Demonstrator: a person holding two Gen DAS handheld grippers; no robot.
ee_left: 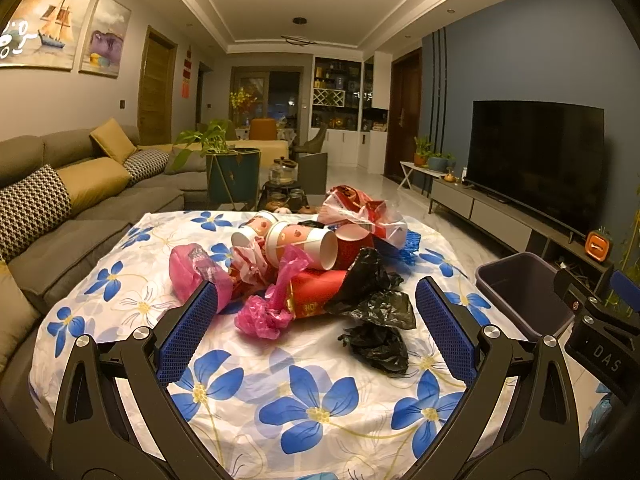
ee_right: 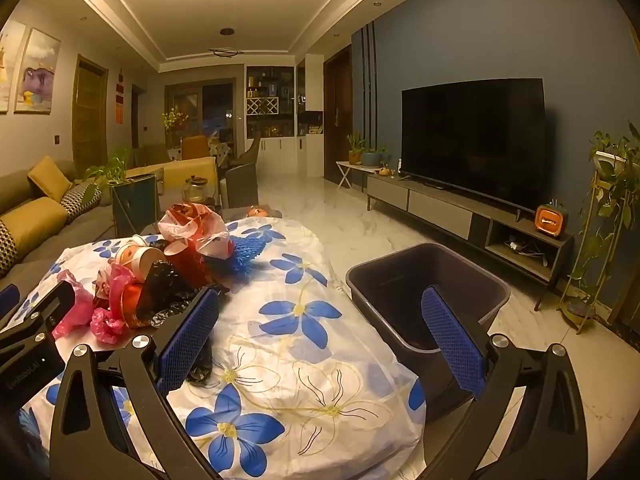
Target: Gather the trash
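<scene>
Both hand-held grippers, left (ee_left: 316,328) and right (ee_right: 320,336), gape empty; two paper cups (ee_left: 296,246), one bin (ee_right: 432,292).

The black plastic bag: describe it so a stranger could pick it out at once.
On the flowered tablecloth, find the heap of trash. The black plastic bag sprawls at the heap's near right edge, toward the bin; it alone is black and crumpled among pink and red wrappers.

A grey sofa (ee_left: 60,184) with yellow and patterned cushions lies off to the gripper's left. Straight ahead, past the floral cloth (ee_left: 300,396), stands a potted plant (ee_left: 224,160). To the right, a dark television (ee_right: 472,136) sits on a low cabinet (ee_right: 460,212) against the blue wall (ee_right: 500,40).
</scene>
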